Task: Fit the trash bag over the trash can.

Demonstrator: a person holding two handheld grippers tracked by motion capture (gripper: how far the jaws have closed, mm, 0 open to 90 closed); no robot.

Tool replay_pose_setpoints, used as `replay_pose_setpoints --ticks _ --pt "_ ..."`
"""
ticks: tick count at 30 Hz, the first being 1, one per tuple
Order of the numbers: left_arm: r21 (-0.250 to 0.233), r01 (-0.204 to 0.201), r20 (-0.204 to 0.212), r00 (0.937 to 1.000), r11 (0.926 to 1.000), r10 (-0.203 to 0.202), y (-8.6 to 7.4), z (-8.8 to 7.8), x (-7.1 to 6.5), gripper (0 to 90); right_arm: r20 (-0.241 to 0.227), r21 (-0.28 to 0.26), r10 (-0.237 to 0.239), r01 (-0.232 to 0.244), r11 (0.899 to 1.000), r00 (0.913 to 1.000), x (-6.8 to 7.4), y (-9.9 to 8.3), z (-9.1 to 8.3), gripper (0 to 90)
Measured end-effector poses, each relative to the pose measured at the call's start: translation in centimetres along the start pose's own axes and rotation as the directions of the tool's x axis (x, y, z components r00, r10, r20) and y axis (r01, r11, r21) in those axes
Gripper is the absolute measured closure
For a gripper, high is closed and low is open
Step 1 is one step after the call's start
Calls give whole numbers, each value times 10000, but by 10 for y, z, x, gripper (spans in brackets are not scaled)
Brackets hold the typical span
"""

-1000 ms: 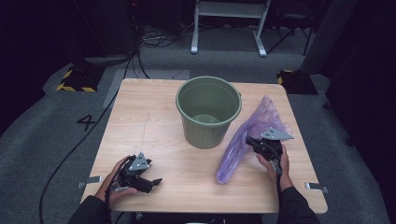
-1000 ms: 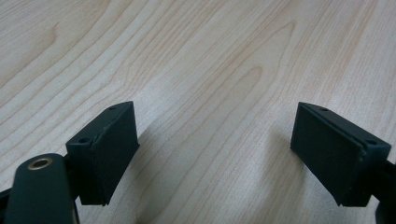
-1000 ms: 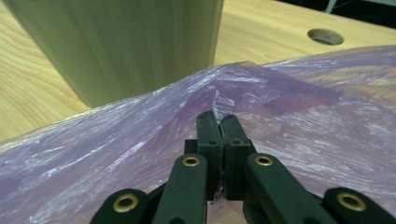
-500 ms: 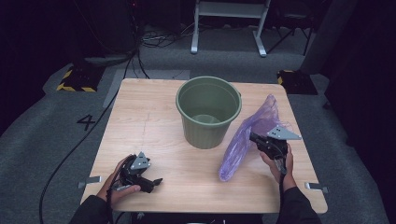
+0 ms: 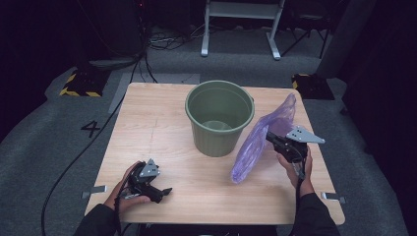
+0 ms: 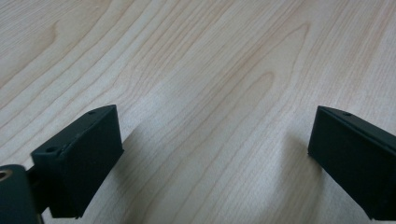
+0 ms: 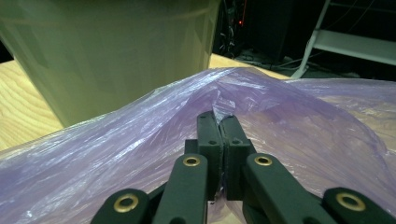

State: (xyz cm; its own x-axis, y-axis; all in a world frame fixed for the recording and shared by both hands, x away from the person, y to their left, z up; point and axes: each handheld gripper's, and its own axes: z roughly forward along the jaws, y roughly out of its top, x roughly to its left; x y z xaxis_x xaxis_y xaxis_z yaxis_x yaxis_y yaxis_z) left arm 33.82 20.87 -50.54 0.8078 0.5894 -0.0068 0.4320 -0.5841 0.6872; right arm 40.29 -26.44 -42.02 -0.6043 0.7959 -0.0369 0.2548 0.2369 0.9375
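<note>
Purple bag (image 5: 263, 140), thin crinkly film, lifted off my pale woodgrain table (image 5: 157, 123) beside the ribbed green bucket (image 5: 219, 118).
My right gripper (image 7: 219, 122) pinches a fold of it; my left gripper (image 6: 210, 154) has just been opening, jaws wide with nothing between them.

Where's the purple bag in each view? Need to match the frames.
High view: purple bag right of centre, draped from the right gripper onto the table, beside the green bucket.
Left gripper view: bare table between open jaws; no bag there.
Right gripper view: bag across the lower frame, pinched in the shut jaws.
Shared landmark: the bucket, upper left there.
</note>
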Motion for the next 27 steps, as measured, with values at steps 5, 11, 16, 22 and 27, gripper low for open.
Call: replay_pose_setpoints --ticks 5,11,16,22,27 --pt "22 -15 38 10000 10000 15 2 2 0 2 118 -272 78 -74 9996 9999 1 6 -6 896" --pt "11 -103 140 9998 9999 103 4 4 2 0 287 -512 -120 134 9986 9995 4 18 -13 896" --pt "29 -146 175 9997 9999 145 5 5 2 0 349 -769 -90 116 9970 9993 4 29 -16 895" --pt "30 -49 103 9999 10000 49 6 6 1 0 262 -1116 -169 197 9936 9995 6 47 -19 895" --pt "27 -41 97 9999 10000 41 6 6 0 0 249 -1222 -318 346 9919 9992 10 58 -18 895"
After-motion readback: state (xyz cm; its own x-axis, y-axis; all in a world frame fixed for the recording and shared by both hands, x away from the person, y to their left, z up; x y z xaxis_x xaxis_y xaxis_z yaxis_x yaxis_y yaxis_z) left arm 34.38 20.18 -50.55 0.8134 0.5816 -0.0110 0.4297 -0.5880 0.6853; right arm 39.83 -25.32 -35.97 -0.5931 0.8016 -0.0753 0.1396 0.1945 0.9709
